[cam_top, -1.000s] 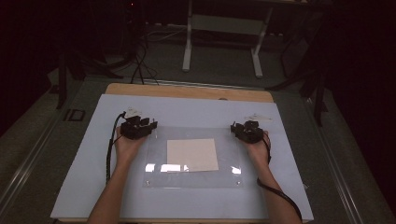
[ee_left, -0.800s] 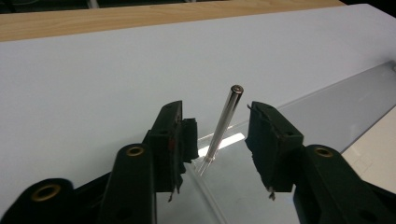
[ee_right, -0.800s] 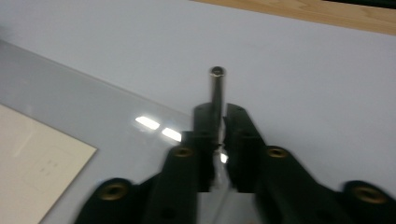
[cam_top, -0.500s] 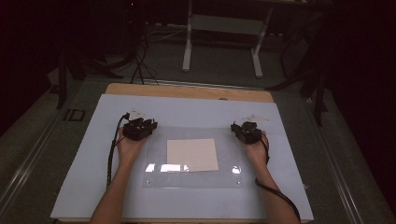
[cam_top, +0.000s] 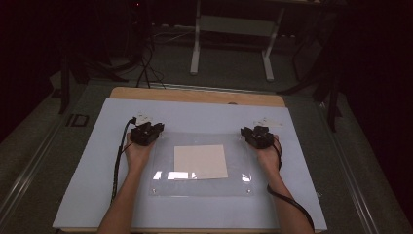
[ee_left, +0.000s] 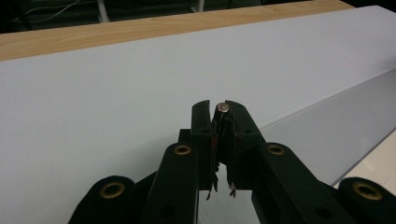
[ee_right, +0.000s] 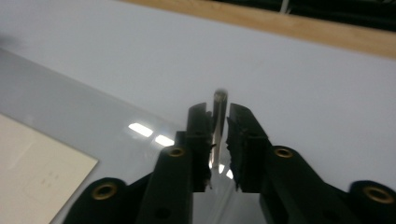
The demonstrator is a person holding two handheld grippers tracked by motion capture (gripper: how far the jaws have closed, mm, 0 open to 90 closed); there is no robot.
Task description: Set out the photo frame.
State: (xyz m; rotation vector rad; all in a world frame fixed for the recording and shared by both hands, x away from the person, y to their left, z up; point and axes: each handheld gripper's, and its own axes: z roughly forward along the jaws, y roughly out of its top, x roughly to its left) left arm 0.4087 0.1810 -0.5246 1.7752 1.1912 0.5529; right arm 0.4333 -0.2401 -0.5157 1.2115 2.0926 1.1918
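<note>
A clear plastic plate [cam_top: 199,184] lies on the white board [cam_top: 92,185], over a cream sheet of paper [cam_top: 200,161]. My left gripper [cam_top: 157,128] sits at the plate's far left corner. In the left gripper view it [ee_left: 217,111] is shut on a small upright metal pin [ee_left: 224,107]. My right gripper [cam_top: 246,132] sits at the plate's far right corner. In the right gripper view its jaws [ee_right: 216,113] have just been opening. A like metal pin [ee_right: 220,100] stands between them, with a gap on its right side. A bare hand holds each gripper.
The white board rests on a wooden table [cam_top: 195,95] whose far edge shows beyond it. Small white labels [cam_top: 143,117] lie behind the left gripper and near the right one. Dark floor, cables and a stand's legs [cam_top: 231,48] lie beyond the table.
</note>
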